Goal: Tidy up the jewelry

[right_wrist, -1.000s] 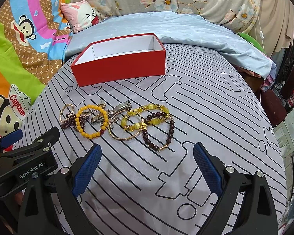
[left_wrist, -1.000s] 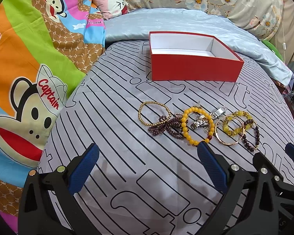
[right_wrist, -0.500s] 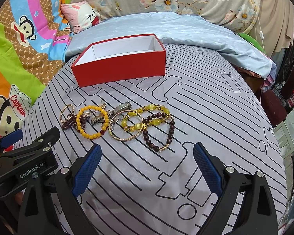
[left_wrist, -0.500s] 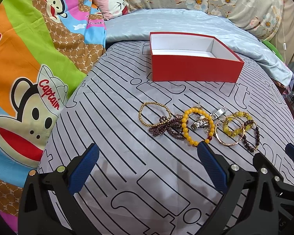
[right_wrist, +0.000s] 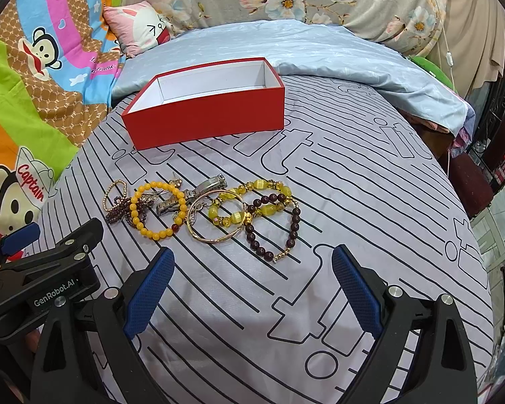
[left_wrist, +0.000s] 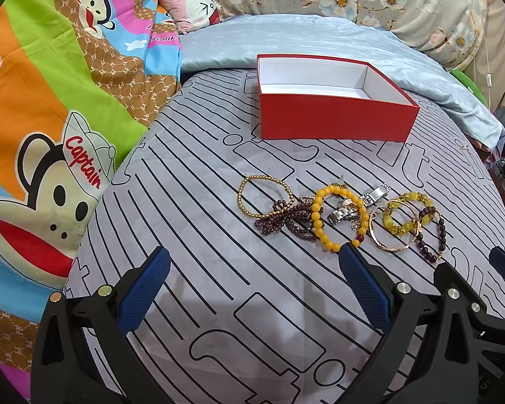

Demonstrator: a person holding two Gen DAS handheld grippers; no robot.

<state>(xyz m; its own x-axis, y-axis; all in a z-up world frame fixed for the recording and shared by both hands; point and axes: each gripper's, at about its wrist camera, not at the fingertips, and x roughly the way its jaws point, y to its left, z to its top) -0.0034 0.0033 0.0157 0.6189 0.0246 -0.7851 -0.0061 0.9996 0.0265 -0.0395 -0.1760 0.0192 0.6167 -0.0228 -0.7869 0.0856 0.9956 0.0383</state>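
Several bracelets lie in a row on the grey striped cloth: a gold bead bracelet (left_wrist: 262,197), a dark purple bead strand (left_wrist: 286,220), an orange bead bracelet (left_wrist: 340,219), a silver watch (left_wrist: 357,207), a gold bangle (right_wrist: 215,217), a yellow stone bracelet (right_wrist: 252,202) and a dark brown bead bracelet (right_wrist: 279,225). An open, empty red box (left_wrist: 333,114) with a white inside stands behind them; it also shows in the right wrist view (right_wrist: 205,114). My left gripper (left_wrist: 252,289) and right gripper (right_wrist: 250,288) are open and empty, just short of the jewelry.
The grey striped cloth (left_wrist: 219,168) covers a rounded surface that drops off at the right edge. A light blue quilt (right_wrist: 320,50) lies behind the box. A cartoon monkey blanket (left_wrist: 50,134) lies at the left. A pink pillow (left_wrist: 192,3) lies at the back.
Both grippers have drifted very slightly; the jewelry and the box have not moved. Both grippers stay open.
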